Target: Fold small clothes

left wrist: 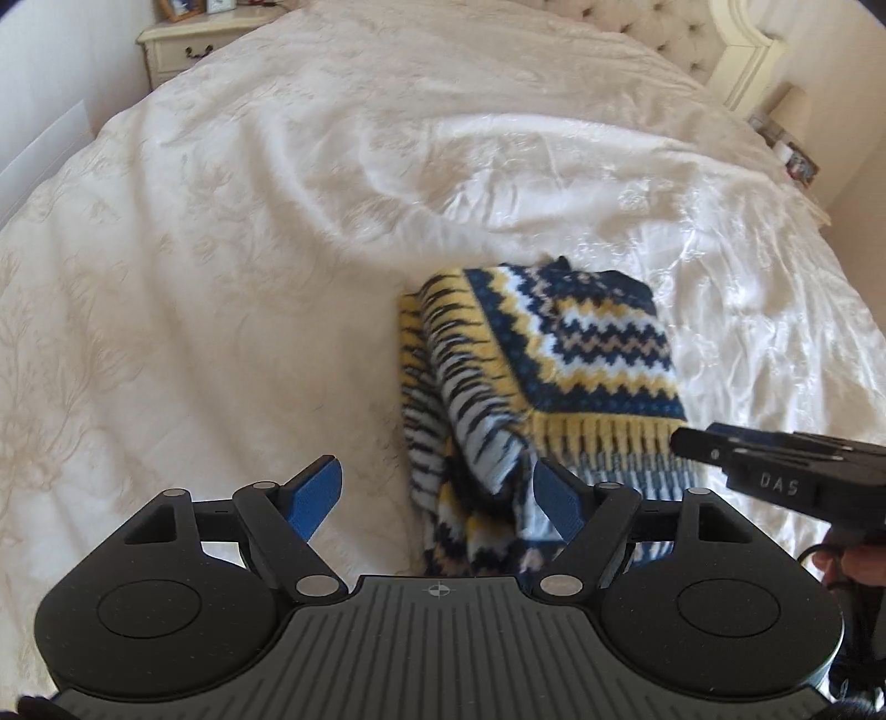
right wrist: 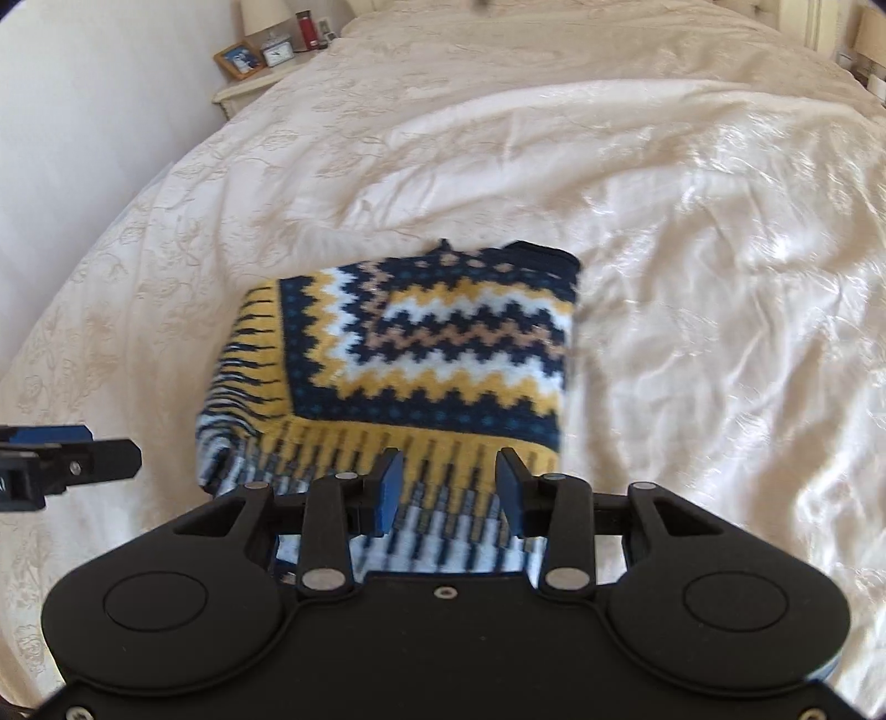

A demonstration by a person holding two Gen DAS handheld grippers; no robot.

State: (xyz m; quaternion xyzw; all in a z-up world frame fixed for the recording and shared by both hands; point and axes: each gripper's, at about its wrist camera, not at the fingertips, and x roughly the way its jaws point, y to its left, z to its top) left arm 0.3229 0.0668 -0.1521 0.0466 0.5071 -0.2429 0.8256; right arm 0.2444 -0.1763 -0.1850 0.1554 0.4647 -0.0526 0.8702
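Note:
A small knitted sweater [left wrist: 559, 354] [right wrist: 432, 354] with navy, yellow and white zigzags lies folded in a bundle on the cream bedspread [left wrist: 249, 277] [right wrist: 692, 277]. My left gripper [left wrist: 437, 495] is wide open just over the bundle's near left corner, with nothing between its blue pads [left wrist: 315, 495]. My right gripper [right wrist: 449, 490] hovers open above the fringe-patterned near edge, and the knit shows through the gap between its fingers. In the left wrist view the right gripper [left wrist: 686, 443] enters from the right, held by a hand [left wrist: 858, 565]. The left gripper [right wrist: 111, 459] shows at the left edge of the right wrist view.
A cream nightstand [left wrist: 177, 50] stands at the far left of the bed, carrying a photo frame [right wrist: 239, 60], a clock [right wrist: 275, 51] and a lamp [right wrist: 266, 14]. A tufted headboard [left wrist: 664, 33] is at the far end, with another lamp [left wrist: 792, 108] at the right.

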